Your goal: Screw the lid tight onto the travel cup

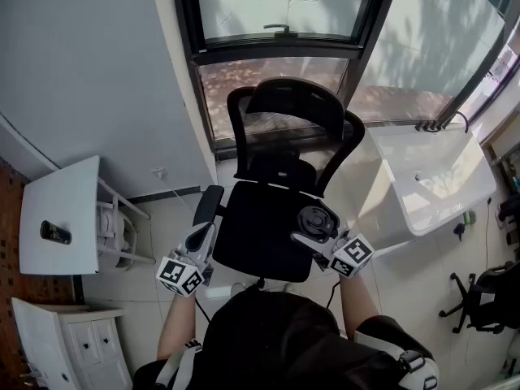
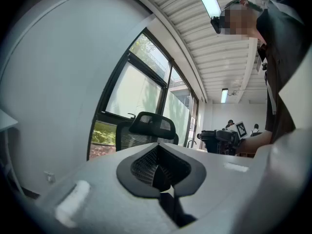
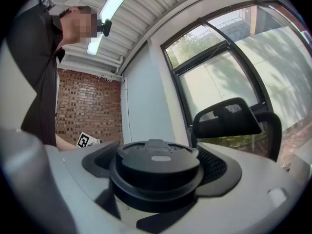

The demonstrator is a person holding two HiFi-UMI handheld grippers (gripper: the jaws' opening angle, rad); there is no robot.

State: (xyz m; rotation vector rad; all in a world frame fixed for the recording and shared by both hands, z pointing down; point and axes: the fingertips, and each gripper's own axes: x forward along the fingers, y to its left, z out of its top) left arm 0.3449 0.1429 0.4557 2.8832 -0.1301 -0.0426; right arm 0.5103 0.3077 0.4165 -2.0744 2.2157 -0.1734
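A black round travel-cup lid [image 1: 317, 220] sits between the jaws of my right gripper [image 1: 314, 227], which is shut on it over the seat of an office chair. In the right gripper view the lid [image 3: 157, 169] fills the space between the pads, top face towards the camera, with the gripper [image 3: 158, 179] clamped on its rim. My left gripper [image 1: 210, 201] hovers over the chair's left armrest. Its jaws are shut with nothing in them, as the left gripper view [image 2: 158, 172] shows. No cup body appears in any view.
A black mesh office chair [image 1: 268, 242] stands right in front of me, below a large window [image 1: 284, 23]. A white table [image 1: 61, 218] with a small dark object [image 1: 55, 232] is at the left, a white cabinet [image 1: 73, 340] below it. A white basin [image 1: 431, 177] stands at the right.
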